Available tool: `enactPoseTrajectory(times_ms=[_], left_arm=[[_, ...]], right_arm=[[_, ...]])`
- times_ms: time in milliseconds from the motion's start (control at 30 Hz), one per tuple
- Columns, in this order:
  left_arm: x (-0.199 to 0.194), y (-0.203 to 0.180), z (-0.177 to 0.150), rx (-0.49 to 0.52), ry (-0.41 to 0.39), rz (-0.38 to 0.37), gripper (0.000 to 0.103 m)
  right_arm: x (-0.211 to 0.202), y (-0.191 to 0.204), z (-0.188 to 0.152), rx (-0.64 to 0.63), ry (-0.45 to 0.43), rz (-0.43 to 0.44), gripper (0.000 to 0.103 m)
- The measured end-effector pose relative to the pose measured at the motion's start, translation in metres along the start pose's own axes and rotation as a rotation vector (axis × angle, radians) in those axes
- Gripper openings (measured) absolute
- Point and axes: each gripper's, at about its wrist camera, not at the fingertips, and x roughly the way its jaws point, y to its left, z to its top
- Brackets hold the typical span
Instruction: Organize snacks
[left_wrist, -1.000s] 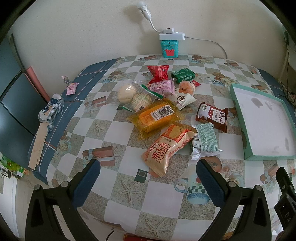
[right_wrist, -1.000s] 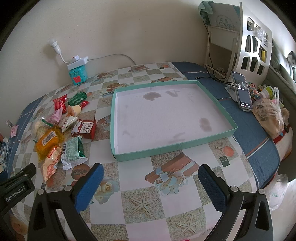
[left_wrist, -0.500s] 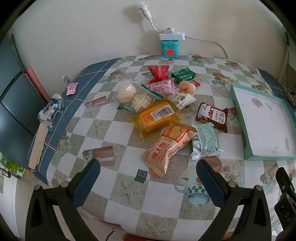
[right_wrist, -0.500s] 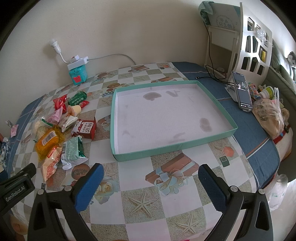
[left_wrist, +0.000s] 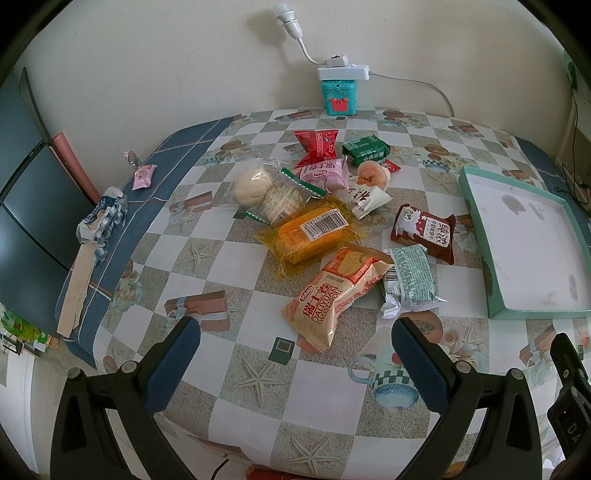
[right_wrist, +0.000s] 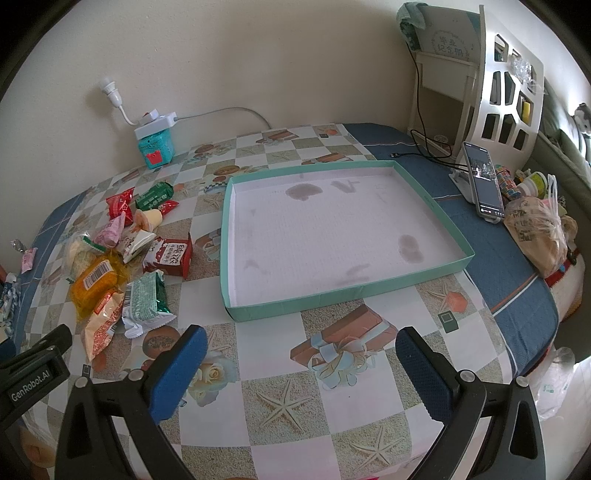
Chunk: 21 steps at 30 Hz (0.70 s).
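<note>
Snacks in crinkled wrappers are heaped on the checked, starfish-printed worktop (left_wrist: 229, 258), to the left of a shallow rectangular cardboard tray with mint-green walls and a stained white floor (right_wrist: 436, 212), which is seen with nothing in it. The left tool (left_wrist: 295, 354) is held above the near edge of the worktop with its blue-padded fingers (left_wrist: 173, 365) set wide apart and nothing between them; the right tool (right_wrist: 301, 369) is likewise spread wide and holds nothing, with the tray straight ahead of it. Nearest the left tool an orange-and-cream Swiss roll packet (left_wrist: 334, 295) is laid, touched on its right by a green-and-white foil packet (left_wrist: 408, 282). Behind them a clear yellow packet with a barcode label (left_wrist: 314, 234) is found, and to its right a brown milk-biscuit packet (left_wrist: 424, 232) lies near the tray's left wall without touching it. Further back a round pale bun in clear film (left_wrist: 253, 182), a pink sachet (left_wrist: 325, 173), a red triangular packet (left_wrist: 317, 146) and a dark green packet (left_wrist: 365, 149) are clustered. A small pink sweet (left_wrist: 144, 177) is set well apart on the blue border at the left. A teal box with a white power strip on top (left_wrist: 338, 92) is stood against the wall. A black smartphone on a stand (right_wrist: 484, 188) is seen to the right of the tray.
</note>
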Motion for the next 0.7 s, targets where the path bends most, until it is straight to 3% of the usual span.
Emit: enactPoseTrajectory(times_ms=[300, 433, 533, 700], left_arm=[[0.001, 0.006, 0.003, -0.014, 0.004, -0.027, 0.103], [0.014, 0.021, 0.012, -0.04, 0.008, -0.036, 0.103], [0.032, 0.038, 0.02, -0.102, 0.04, -0.078, 0.103], [0.054, 0.046, 0.027, -0.111, 0.053, -0.079, 0.103]], right_arm=[[0.0, 0.006, 0.003, -0.027, 0.004, 0.008, 0.103], [0.006, 0.032, 0.012, -0.118, -0.011, 0.034, 0.103], [0.021, 0.054, 0.018, -0.141, 0.022, 0.083, 0.103], [0.047, 0.088, 0.022, -0.187, 0.069, 0.137, 0.103]])
